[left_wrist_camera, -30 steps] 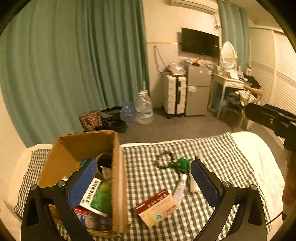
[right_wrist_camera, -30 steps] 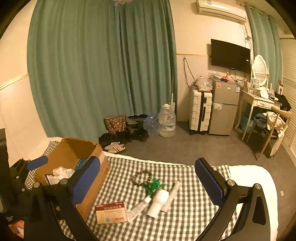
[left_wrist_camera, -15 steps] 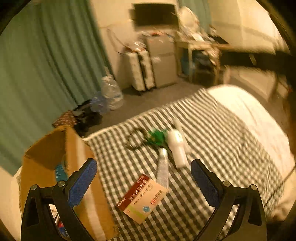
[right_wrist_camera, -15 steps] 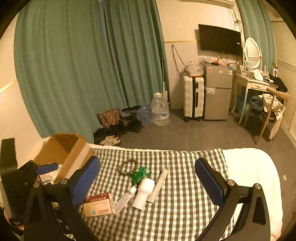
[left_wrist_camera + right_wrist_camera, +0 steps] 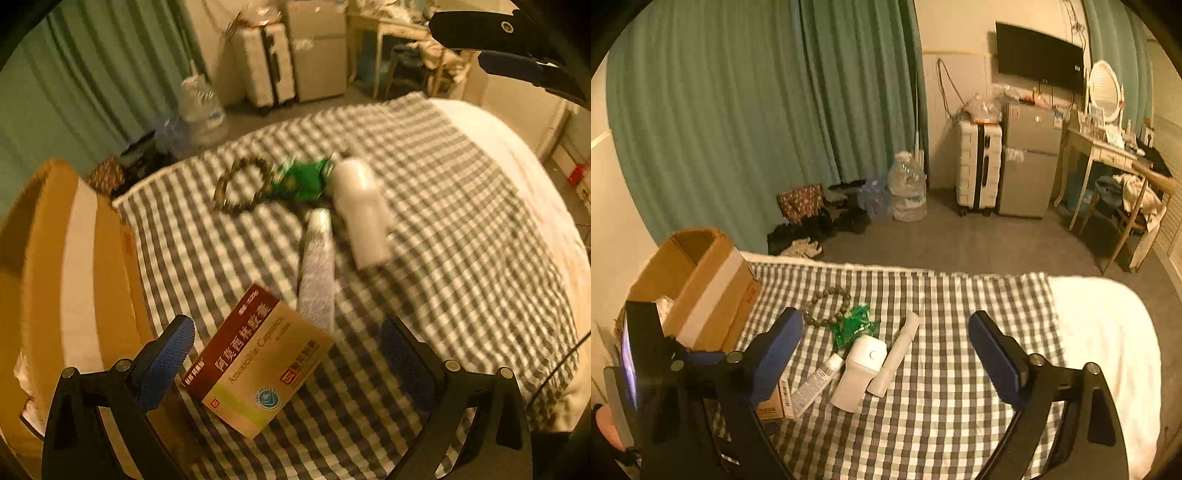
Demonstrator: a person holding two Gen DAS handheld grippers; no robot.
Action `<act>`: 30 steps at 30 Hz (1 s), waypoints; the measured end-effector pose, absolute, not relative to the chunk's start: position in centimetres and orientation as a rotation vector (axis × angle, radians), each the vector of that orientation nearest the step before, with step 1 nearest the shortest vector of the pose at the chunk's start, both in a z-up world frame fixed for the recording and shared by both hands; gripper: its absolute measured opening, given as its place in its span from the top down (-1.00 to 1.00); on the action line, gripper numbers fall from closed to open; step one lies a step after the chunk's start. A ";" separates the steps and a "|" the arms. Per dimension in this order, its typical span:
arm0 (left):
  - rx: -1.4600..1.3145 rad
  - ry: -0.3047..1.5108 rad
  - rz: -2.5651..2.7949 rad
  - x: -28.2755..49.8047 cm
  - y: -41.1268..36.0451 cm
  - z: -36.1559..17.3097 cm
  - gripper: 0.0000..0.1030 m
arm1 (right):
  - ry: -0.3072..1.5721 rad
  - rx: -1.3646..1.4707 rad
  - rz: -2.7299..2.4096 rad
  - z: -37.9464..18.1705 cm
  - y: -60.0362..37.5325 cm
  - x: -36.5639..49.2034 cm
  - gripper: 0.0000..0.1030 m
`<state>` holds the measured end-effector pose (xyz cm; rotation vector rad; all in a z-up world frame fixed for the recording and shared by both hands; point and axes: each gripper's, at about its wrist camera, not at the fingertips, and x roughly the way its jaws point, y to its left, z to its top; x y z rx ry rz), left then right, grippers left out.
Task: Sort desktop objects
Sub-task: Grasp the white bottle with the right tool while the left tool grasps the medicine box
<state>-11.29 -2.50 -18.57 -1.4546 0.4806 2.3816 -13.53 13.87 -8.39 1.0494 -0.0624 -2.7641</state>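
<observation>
Medicine box (image 5: pixel 258 365): red and tan carton with printed lettering, lying on the checked cloth (image 5: pixel 443 229) between the two fingers of the left gripper, nearer the left finger; whether it touches that finger cannot be told.
Tube (image 5: pixel 317 269): pale squeeze tube, its flat end meeting the far corner of the medicine box, its cap end pointing toward the green packet.
White bottle (image 5: pixel 364 214): lying on its side just right of the tube; in the right wrist view a slim white stick (image 5: pixel 895 360) lies against its other side.
Green packet (image 5: pixel 301 179): crumpled, at the top of the white bottle, touching the bead bracelet (image 5: pixel 242 188).
Cardboard box (image 5: pixel 70 280): open-topped, with a band of pale tape, standing at the left edge of the cloth just beside the medicine box.
Left gripper (image 5: pixel 291 365): fingers spread wide, low over the medicine box, holding nothing.
Right gripper (image 5: pixel 886 350): fingers spread wide, holding nothing, raised above the cloth with the white bottle and stick framed between its fingers.
Bed (image 5: pixel 1108 332): white bedding under the cloth, bare at the right side.
Room beyond: teal curtains (image 5: pixel 757 110), a white suitcase (image 5: pixel 979 166), and a large water jug (image 5: pixel 908 188) on the floor.
</observation>
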 end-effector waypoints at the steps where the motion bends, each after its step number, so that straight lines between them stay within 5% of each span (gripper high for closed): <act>1: -1.458 0.494 2.383 -11.4 -2.6 -19.0 -1.00 | -0.065 1.072 -2.753 -8.9 13.7 -14.0 -0.69; 11: -1.578 0.614 2.303 -11.3 -4.0 -22.6 -1.00 | -0.037 1.258 -2.691 -14.0 11.8 -17.1 -0.66; 15: -1.539 0.811 2.297 -10.0 -3.0 -25.5 -1.00 | -0.034 1.335 -2.674 -15.9 11.1 -18.4 -0.66; 17: -1.535 0.748 2.315 -10.1 -3.4 -25.1 -0.98 | -0.034 1.363 -2.665 -16.7 10.7 -18.7 -0.66; 20: -1.521 0.665 2.358 -10.4 -4.1 -24.3 -0.59 | -0.025 1.408 -2.636 -18.0 10.0 -19.2 -0.63; 23: -1.460 0.599 2.372 -9.7 -4.3 -22.6 -0.18 | -0.013 1.453 -2.632 -19.2 9.3 -19.8 -0.20; 25: -1.436 0.545 2.395 -9.6 -4.6 -21.6 -0.05 | -0.004 1.507 -2.592 -20.4 8.8 -20.1 -0.12; 28: -1.433 0.495 2.379 -9.8 -5.2 -21.7 -0.12 | -0.015 1.585 -2.555 -22.3 8.5 -20.3 -0.09; 30: -1.468 0.441 2.383 -10.0 -5.7 -22.5 -0.39 | 0.034 1.594 -2.558 -23.3 8.0 -20.1 -0.10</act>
